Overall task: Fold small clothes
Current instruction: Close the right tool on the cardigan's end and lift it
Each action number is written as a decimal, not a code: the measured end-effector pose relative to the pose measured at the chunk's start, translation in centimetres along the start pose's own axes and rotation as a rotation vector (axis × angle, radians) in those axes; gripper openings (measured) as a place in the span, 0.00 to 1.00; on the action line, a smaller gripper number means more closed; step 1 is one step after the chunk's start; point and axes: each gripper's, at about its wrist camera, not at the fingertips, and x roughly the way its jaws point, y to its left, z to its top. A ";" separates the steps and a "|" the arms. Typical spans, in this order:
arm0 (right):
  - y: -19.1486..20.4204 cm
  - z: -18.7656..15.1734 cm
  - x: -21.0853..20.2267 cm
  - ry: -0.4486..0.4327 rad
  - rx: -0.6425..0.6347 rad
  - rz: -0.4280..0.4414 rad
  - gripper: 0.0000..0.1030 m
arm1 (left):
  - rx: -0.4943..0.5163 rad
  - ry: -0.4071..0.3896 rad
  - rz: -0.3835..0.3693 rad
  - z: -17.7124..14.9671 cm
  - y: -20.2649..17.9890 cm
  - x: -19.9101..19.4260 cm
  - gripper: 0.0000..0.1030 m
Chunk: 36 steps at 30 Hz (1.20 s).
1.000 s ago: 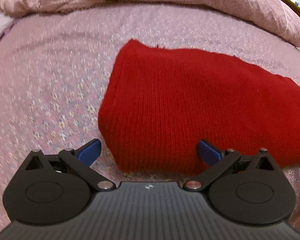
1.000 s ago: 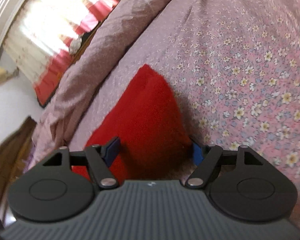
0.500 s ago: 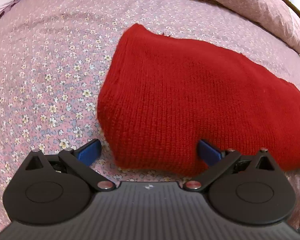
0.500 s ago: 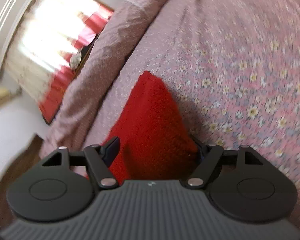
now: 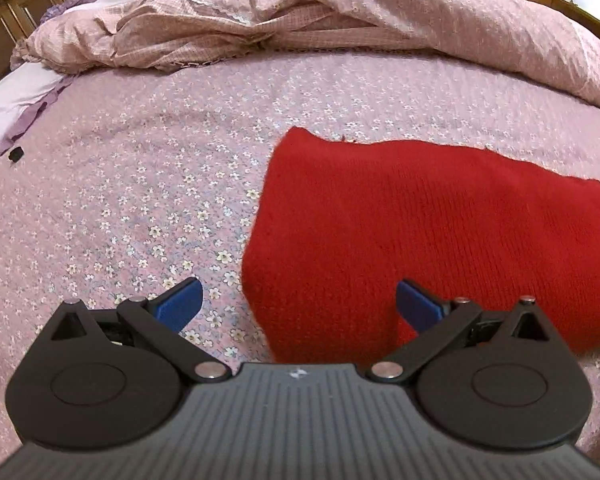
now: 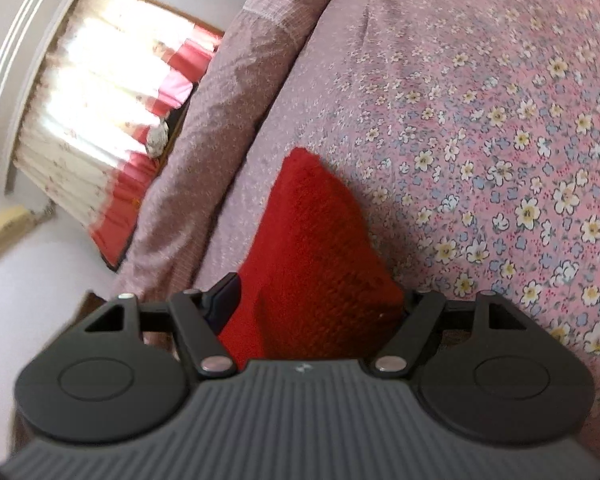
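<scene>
A folded red knit garment (image 5: 440,232) lies flat on the pink flowered bedspread (image 5: 140,180). My left gripper (image 5: 298,300) hovers open over its near left corner. One blue pad (image 5: 180,304) hangs above the bedspread and the other above the knit, neither touching. In the right wrist view the garment's (image 6: 312,220) other end sits between the fingers of my right gripper (image 6: 318,296). That gripper is rolled sideways with its jaws wide apart. The knit fills most of the gap and rises a little off the bedspread (image 6: 480,120). I see no pinch in the cloth.
A crumpled pink duvet (image 5: 340,12) is heaped along the far side of the bed. A white and lilac pillow (image 5: 8,108) lies at the far left, with a small black object (image 5: 16,155) near it. Bright curtains (image 6: 100,92) hang beyond the duvet (image 6: 228,120).
The left gripper has lifted and tipped back, so more of the bed and duvet shows. The right gripper has rolled a little. The garment lies as before.
</scene>
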 end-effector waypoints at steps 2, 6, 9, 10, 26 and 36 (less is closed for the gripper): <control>-0.8 0.2 -0.3 -0.010 0.070 0.042 0.72 | -0.010 0.030 0.015 0.1 0.2 0.5 1.00; -1.9 1.1 -0.2 -0.010 0.172 0.087 0.72 | -0.014 0.042 0.015 -0.3 0.5 1.0 1.00; -1.6 1.0 0.0 -0.006 0.136 0.073 0.72 | -0.010 0.044 0.021 -0.3 0.3 1.4 1.00; -1.3 1.0 0.1 -0.008 0.117 0.065 0.72 | -0.008 0.044 0.022 -0.4 0.3 1.4 1.00; -2.3 0.8 0.2 0.004 0.064 0.018 0.35 | -0.050 0.055 0.007 0.0 1.6 0.3 1.00; 2.3 1.3 -0.3 -0.003 -0.171 0.030 0.34 | -0.075 0.063 0.036 -0.1 2.7 -0.1 1.00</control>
